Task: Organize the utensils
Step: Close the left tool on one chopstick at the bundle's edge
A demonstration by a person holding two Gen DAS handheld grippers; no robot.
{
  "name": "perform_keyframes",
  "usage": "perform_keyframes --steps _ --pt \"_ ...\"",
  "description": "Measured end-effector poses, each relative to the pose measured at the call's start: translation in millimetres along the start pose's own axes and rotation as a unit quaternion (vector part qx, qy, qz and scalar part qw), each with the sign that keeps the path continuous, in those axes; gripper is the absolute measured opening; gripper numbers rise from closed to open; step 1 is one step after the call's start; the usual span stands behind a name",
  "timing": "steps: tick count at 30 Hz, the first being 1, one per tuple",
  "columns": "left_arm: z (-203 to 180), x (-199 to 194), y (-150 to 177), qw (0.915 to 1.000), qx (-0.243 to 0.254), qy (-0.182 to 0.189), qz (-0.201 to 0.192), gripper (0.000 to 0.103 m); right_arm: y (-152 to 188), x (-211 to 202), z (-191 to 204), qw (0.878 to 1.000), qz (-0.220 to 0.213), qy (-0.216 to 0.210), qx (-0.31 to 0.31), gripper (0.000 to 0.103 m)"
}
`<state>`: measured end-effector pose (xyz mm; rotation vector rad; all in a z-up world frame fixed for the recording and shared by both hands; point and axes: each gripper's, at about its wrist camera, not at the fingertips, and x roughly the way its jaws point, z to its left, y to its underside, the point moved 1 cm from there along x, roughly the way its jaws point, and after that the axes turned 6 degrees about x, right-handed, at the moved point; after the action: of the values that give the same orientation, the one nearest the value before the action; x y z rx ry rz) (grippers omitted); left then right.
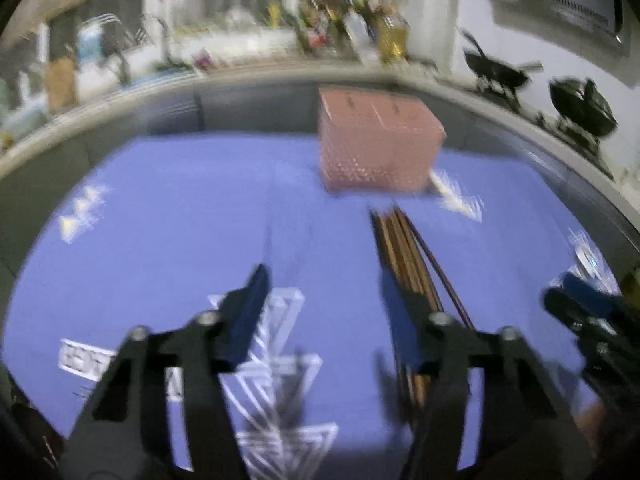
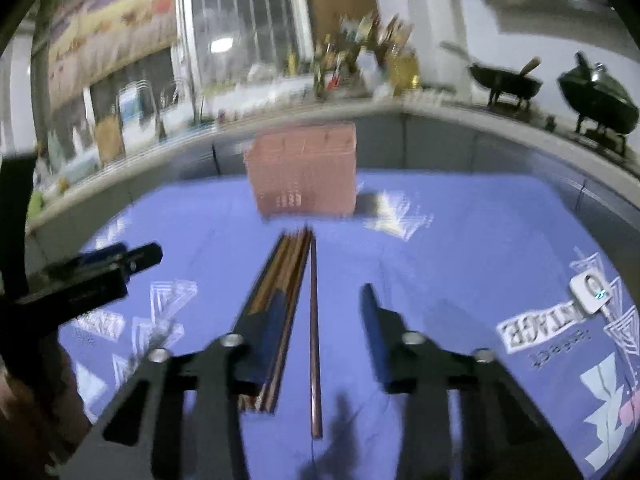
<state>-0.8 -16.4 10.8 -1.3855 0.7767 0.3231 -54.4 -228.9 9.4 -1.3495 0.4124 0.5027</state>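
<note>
A bundle of brown chopsticks (image 2: 280,300) lies lengthwise on the blue cloth (image 2: 460,248), with one single chopstick (image 2: 315,340) just to its right. A pink perforated utensil holder (image 2: 304,172) stands beyond them. My right gripper (image 2: 320,316) is open and low over the cloth, with the single chopstick between its fingers and the bundle along its left finger (image 2: 272,332). In the left wrist view the chopsticks (image 1: 404,252) run along the right finger (image 1: 400,320) of my open, empty left gripper (image 1: 324,296). The holder (image 1: 376,140) stands ahead. Both views are blurred.
A grey counter wall runs behind the cloth (image 1: 180,208). Black woks (image 2: 504,80) stand on a ledge at the right, and bottles (image 2: 360,60) crowd the back shelf. A small white tag (image 2: 592,292) lies on the cloth at the right. The right gripper also shows in the left wrist view (image 1: 580,300).
</note>
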Motion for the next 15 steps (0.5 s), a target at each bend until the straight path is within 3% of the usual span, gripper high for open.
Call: perform_keyframes --steps 2,6,9,11,15 --pt "-4.1 13.4 7.0 0.9986 0.004 0.038 0.036 0.036 11.2 14.4 0.9 0.999 0.035 -0.002 -0.006 0.025" --pt "-17.4 31.1 22.8 0.9934 0.018 0.083 0.077 0.033 29.7 33.1 0.6 0.997 0.079 -0.002 -0.01 0.025" --pt "-26.3 37.3 27.9 0.9917 0.036 0.086 0.088 0.033 36.2 38.4 0.5 0.996 0.093 -0.003 -0.011 0.025" --pt "-30.4 43.3 30.3 0.9908 0.042 0.085 0.097 0.024 39.1 39.6 0.3 0.995 0.099 -0.003 -0.014 0.025" --pt "-36.8 56.4 36.1 0.9883 0.051 0.078 0.121 0.022 45.9 46.2 1.3 0.993 0.115 0.0 -0.025 0.025"
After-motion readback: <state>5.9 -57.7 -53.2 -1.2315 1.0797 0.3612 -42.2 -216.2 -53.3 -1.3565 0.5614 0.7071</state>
